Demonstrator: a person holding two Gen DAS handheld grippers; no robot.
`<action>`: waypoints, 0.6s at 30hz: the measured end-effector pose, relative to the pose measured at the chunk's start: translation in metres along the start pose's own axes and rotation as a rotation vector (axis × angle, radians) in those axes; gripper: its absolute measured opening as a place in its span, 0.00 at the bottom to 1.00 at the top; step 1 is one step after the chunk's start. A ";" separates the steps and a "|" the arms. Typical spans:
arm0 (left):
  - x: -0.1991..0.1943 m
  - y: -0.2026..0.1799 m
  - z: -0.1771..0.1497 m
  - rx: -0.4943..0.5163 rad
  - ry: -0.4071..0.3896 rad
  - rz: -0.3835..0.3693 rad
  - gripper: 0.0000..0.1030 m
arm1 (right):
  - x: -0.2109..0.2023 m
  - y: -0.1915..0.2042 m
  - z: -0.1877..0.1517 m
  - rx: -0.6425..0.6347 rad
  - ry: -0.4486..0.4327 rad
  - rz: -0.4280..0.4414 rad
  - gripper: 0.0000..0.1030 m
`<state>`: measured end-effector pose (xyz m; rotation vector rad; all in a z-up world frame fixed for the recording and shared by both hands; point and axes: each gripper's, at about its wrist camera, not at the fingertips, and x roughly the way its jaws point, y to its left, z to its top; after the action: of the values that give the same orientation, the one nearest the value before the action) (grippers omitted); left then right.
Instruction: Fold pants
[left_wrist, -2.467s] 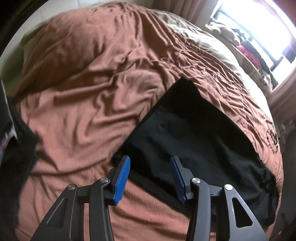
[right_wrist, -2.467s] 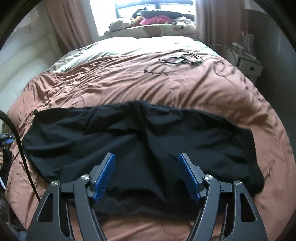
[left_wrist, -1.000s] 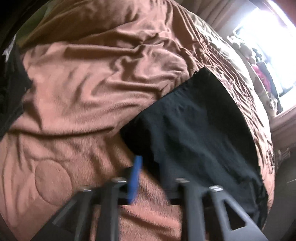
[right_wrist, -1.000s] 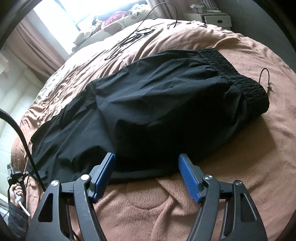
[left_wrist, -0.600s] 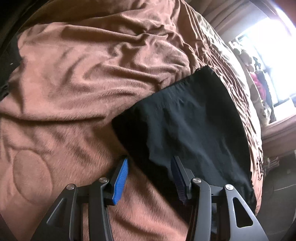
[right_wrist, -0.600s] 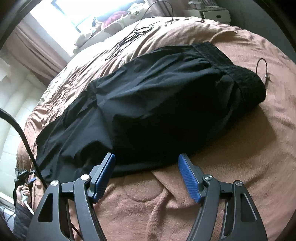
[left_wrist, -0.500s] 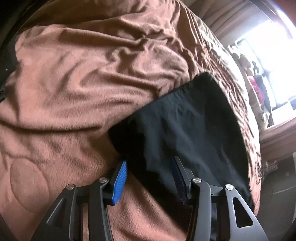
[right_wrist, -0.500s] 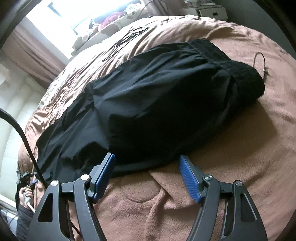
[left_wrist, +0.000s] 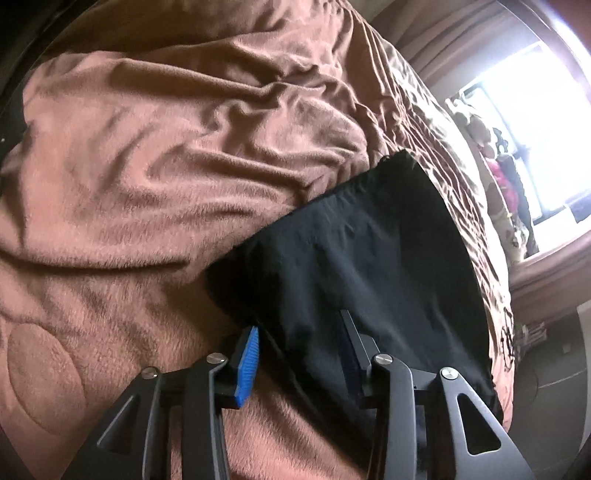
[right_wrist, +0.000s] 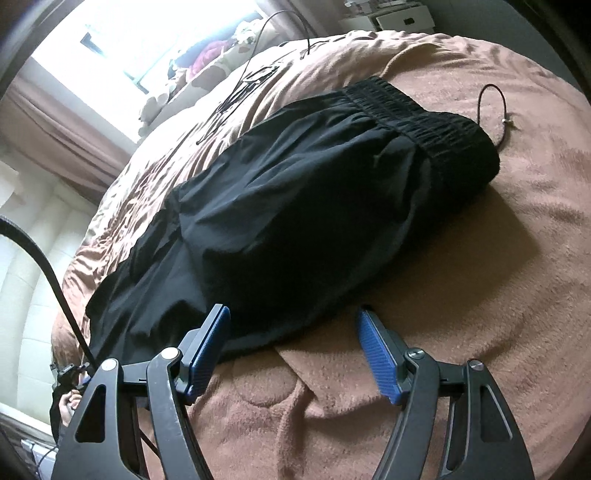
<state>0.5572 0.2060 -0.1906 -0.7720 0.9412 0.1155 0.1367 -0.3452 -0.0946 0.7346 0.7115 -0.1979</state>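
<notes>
The black pants (left_wrist: 369, 251) lie flat on the brown bedspread (left_wrist: 155, 177), folded lengthwise. In the right wrist view the pants (right_wrist: 303, 206) stretch from the elastic waistband (right_wrist: 410, 114) at the upper right to the leg ends at the lower left. My left gripper (left_wrist: 299, 350) is open, low over the near corner of the leg ends, with black cloth between its blue pads (left_wrist: 248, 354). My right gripper (right_wrist: 293, 345) is open at the pants' near long edge, mid-length, holding nothing.
A black drawstring cord (right_wrist: 495, 110) loops on the bedspread beside the waistband. Thin cables (right_wrist: 243, 85) lie at the far side of the bed. A window sill with soft toys and clothes (right_wrist: 207, 55) is behind. A white padded headboard (right_wrist: 33, 280) stands at left.
Both grippers have dropped lower and closer to the pants. The left one has slid onto the corner of the leg ends; the right has swung toward the near edge.
</notes>
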 end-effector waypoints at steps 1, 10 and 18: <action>0.001 -0.001 0.002 0.001 -0.005 0.004 0.33 | -0.001 -0.003 0.000 0.013 -0.007 0.001 0.67; -0.003 -0.009 0.011 0.020 -0.042 0.029 0.04 | 0.003 -0.024 0.008 0.134 -0.057 0.066 0.67; -0.023 -0.021 0.020 0.027 -0.075 0.011 0.04 | 0.001 -0.045 0.010 0.293 -0.118 0.079 0.64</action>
<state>0.5658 0.2084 -0.1545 -0.7332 0.8745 0.1404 0.1241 -0.3851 -0.1146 1.0208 0.5450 -0.2745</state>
